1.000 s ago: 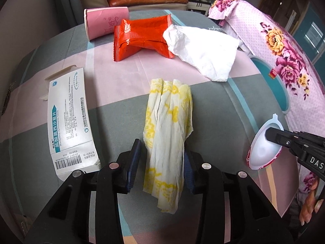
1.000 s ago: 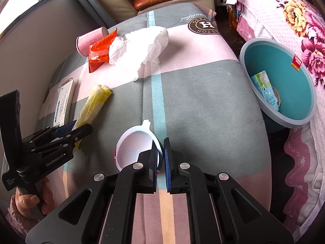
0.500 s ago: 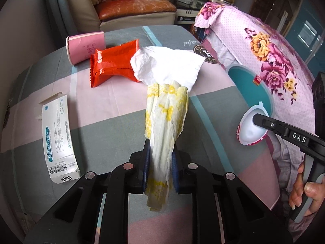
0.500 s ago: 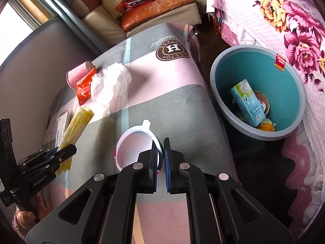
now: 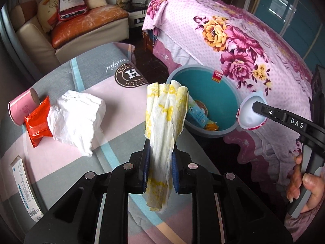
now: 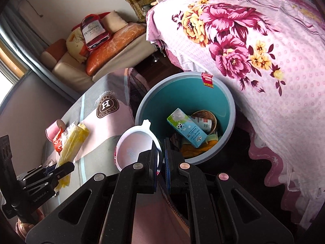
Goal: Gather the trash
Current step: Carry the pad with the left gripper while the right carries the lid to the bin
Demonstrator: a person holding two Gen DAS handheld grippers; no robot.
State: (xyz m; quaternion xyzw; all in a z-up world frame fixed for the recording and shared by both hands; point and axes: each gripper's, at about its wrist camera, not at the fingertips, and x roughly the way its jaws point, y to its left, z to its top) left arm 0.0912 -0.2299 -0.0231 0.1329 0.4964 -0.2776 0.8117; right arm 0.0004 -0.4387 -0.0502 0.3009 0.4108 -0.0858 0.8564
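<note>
My left gripper [image 5: 160,158] is shut on a crumpled yellow-and-white paper towel [image 5: 165,118], lifted off the table and hanging in front of the teal bin [image 5: 221,99]. My right gripper [image 6: 161,156] is shut on the rim of a small white plastic cup [image 6: 135,148], held just left of the bin's rim [image 6: 142,109]; the same cup [image 5: 250,114] shows at the right of the left wrist view. Inside the bin [image 6: 189,99] lie a milk carton [image 6: 186,130] and a paper bowl [image 6: 205,119].
On the striped tablecloth [image 5: 113,105] remain a white crumpled tissue [image 5: 77,120], a red wrapper [image 5: 39,126], a pink paper cup [image 5: 20,107] and a medicine box [image 5: 25,185]. A floral bedspread [image 5: 243,44] hangs beside the bin. A sofa [image 5: 81,28] stands behind.
The left gripper closed on the yellow towel, lifted it off the table and carried it right toward the bin. The right gripper carried the white cup to the bin's edge.
</note>
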